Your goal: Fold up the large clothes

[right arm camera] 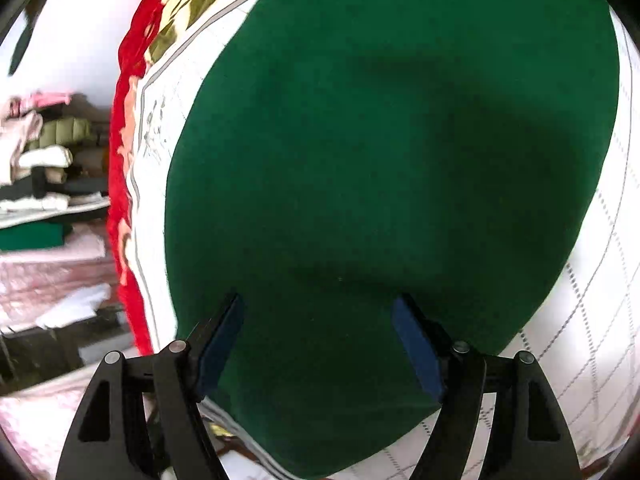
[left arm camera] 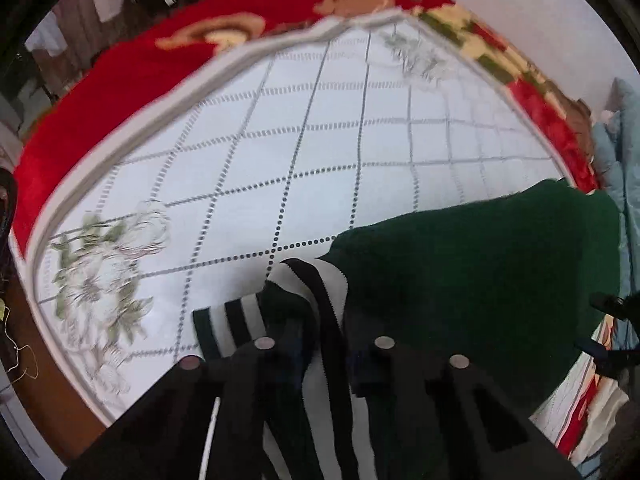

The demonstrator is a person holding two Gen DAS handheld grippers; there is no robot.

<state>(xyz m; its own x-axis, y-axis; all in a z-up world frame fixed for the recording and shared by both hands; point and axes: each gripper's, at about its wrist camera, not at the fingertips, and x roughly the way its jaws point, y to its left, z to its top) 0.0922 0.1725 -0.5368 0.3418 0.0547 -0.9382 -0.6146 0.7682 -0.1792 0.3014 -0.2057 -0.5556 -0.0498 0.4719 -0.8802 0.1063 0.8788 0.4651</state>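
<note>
Nearest the left wrist camera, the left gripper (left arm camera: 320, 360) is clenched on the striped trim (left arm camera: 320, 308) of the green garment (left arm camera: 472, 264), the black, white and green ribbing running up between its fingers. Motion blur softens that view, so whether this trim is a cuff or a hem I cannot say for sure. Holding the trim looks like a way to carry a sleeve or edge across the body for a fold.

Close to the right wrist camera, the right gripper (right arm camera: 318, 344) is released, its blue pads (right arm camera: 222, 344) set wide apart above the garment's near edge and gripping nothing. It seems placed to take a second hold on that edge.

Farther out, the garment lies spread over a white quilted cover (left arm camera: 248, 160) with a grid of stitched lines and faint flower prints, a flat surface suited to folding. A red floral blanket (left arm camera: 132, 80) rims the cover at its far and left sides. Beyond, at the far left of the right wrist view, stacked folded clothes (right arm camera: 44, 160) sit on shelves.

No brand, label or readable writing shows anywhere.
</note>
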